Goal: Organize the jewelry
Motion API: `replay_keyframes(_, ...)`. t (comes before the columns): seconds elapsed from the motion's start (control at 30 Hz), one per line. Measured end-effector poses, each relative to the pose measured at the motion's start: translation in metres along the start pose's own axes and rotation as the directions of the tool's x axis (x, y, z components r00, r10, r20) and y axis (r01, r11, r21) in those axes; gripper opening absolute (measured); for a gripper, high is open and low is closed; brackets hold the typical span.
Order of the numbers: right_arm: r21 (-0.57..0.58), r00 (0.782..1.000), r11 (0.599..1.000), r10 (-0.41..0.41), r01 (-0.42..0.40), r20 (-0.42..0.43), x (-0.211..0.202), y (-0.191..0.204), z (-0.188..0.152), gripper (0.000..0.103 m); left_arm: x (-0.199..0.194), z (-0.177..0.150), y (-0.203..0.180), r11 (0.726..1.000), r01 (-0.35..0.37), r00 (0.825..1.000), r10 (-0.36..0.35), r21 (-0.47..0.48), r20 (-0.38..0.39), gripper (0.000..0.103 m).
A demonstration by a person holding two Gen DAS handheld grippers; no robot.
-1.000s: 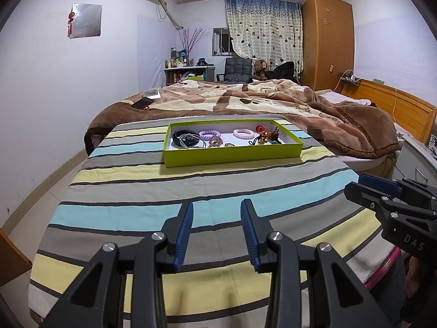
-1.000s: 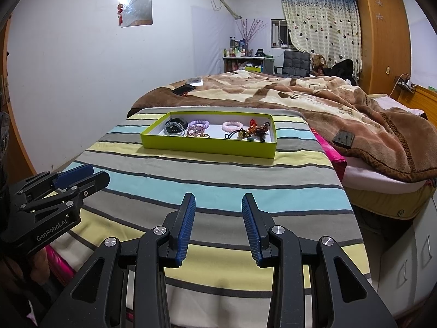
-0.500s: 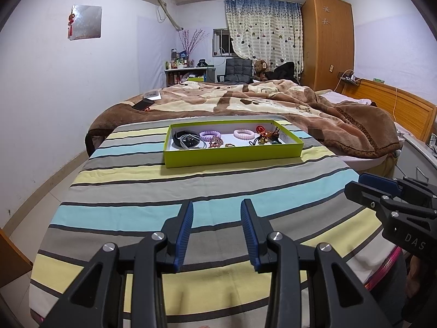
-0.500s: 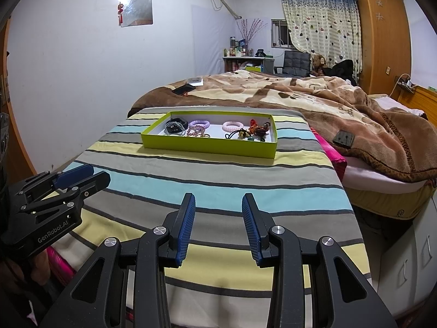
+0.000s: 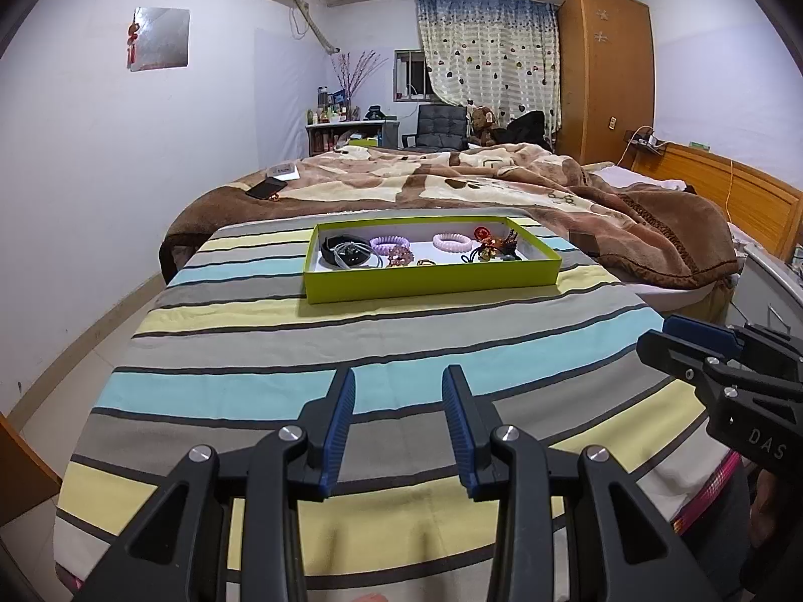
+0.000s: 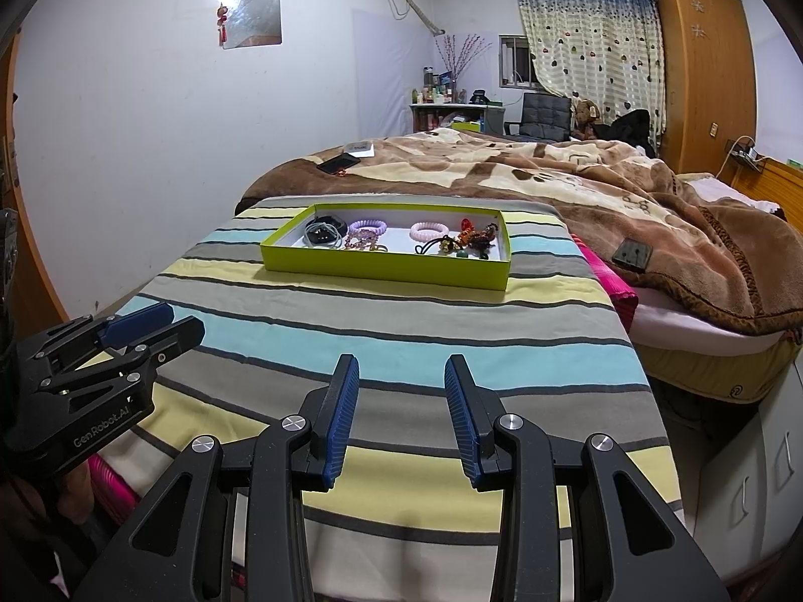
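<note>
A lime-green tray (image 5: 431, 283) (image 6: 381, 266) sits on the far part of a striped cloth. In it lie a black watch (image 5: 346, 251) (image 6: 323, 232), a purple coil band (image 5: 389, 241) (image 6: 369, 224), a pink coil band (image 5: 451, 242) (image 6: 428, 231) and a tangle of red and orange beaded pieces (image 5: 494, 246) (image 6: 474, 240). My left gripper (image 5: 399, 391) is open and empty, low over the near stripes. My right gripper (image 6: 401, 381) is open and empty too. Each gripper shows at the edge of the other's view, the right one (image 5: 722, 366) and the left one (image 6: 115, 346). Both are well short of the tray.
A striped cloth (image 5: 351, 351) covers the table. Behind it is a bed with a brown blanket (image 5: 451, 185), a phone (image 5: 266, 188) and a small black item (image 6: 633, 254) on it. A wardrobe (image 5: 602, 75) and a white drawer unit (image 6: 753, 476) stand to the right.
</note>
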State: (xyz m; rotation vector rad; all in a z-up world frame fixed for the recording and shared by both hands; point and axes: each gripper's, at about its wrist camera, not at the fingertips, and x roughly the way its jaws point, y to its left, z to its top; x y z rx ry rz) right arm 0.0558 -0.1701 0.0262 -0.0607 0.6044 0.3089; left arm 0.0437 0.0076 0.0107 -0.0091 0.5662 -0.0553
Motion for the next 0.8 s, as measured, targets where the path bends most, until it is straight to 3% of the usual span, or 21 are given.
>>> replay_keyframes(0.8, -0.001, 1.0, 1.0, 0.0, 0.0, -0.002, 0.0005, 0.0022, -0.0004, 0.037, 0.0011, -0.0053, -0.0084, 1.0, 0.01, 1.0, -0.01, -0.001, -0.008, 0.038)
